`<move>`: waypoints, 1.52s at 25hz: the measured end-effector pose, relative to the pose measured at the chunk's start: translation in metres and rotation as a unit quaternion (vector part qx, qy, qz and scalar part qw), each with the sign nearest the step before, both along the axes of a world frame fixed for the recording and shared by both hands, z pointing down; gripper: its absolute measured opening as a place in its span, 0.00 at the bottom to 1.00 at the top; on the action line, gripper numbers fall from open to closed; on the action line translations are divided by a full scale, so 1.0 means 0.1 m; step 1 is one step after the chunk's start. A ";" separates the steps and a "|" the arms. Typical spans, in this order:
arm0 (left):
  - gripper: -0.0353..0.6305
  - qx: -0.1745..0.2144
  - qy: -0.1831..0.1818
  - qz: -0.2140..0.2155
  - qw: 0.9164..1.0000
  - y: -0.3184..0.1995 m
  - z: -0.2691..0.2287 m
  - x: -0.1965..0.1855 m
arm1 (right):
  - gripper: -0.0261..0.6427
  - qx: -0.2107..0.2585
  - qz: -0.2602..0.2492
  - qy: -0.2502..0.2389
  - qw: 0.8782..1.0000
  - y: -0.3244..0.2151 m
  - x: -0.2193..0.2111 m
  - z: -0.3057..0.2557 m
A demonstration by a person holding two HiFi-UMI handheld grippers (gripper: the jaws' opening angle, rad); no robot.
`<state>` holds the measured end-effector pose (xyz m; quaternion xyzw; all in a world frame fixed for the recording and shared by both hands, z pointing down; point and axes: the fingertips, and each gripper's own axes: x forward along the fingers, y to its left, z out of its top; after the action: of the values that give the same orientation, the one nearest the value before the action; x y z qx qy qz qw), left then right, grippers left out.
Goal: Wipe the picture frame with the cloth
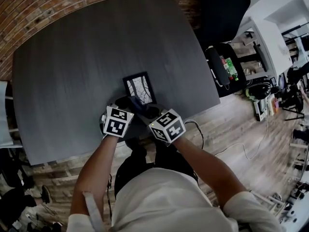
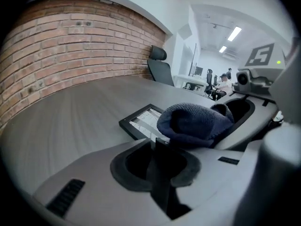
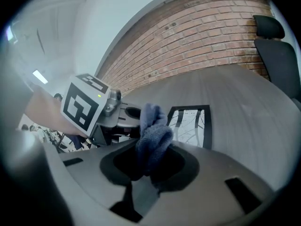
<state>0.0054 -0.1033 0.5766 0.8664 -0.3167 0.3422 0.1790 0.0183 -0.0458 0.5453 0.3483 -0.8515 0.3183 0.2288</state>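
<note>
A small black picture frame [image 1: 140, 87] with a pale branch print lies flat on the dark grey table [image 1: 87, 71], near its front edge. My right gripper [image 3: 148, 166] is shut on a bunched dark blue cloth [image 3: 153, 135], held just above the frame's [image 3: 190, 124] near end. The cloth [image 2: 195, 121] hides the frame's [image 2: 141, 121] near right corner in the left gripper view. My left gripper [image 2: 157, 147] sits at the frame's near edge, its jaws nearly together on a thin dark edge that looks like the frame's. Both grippers are side by side in the head view.
A brick wall [image 2: 70, 46] runs behind the table. A black office chair [image 1: 222, 13] stands at the far right corner. A dark bag [image 1: 222, 69] and cables lie on the wooden floor to the right. The person stands at the table's front edge.
</note>
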 end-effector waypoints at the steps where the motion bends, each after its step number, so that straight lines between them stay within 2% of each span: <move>1: 0.11 0.006 -0.009 0.010 1.000 0.01 0.02 0.02 | 0.19 0.003 0.002 0.003 1.000 0.01 0.01 0.01; 3: 0.10 0.016 -0.021 0.024 0.999 0.01 0.04 0.05 | 0.19 0.011 0.004 0.014 1.000 0.01 0.05 0.02; 6: 0.09 0.011 -0.030 0.033 0.999 0.05 0.06 0.05 | 0.19 0.023 0.007 0.037 0.999 0.00 0.17 0.03; 21: 0.08 0.007 -0.020 0.021 1.000 0.06 0.05 0.05 | 0.19 0.050 0.023 0.110 0.992 -0.07 0.83 0.02; 33: 0.08 0.008 -0.018 0.017 1.000 0.04 0.05 0.05 | 0.19 0.051 0.030 0.148 0.987 -0.18 1.25 0.03; 38: 0.08 0.008 -0.021 0.019 1.000 0.04 0.06 0.06 | 0.19 0.068 0.033 0.157 0.985 -0.40 1.39 -0.10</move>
<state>0.0112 -0.0993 0.5827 0.8661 -0.3069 0.3613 0.1587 0.1573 -0.0860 0.5350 0.4369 -0.8128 0.2083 0.3242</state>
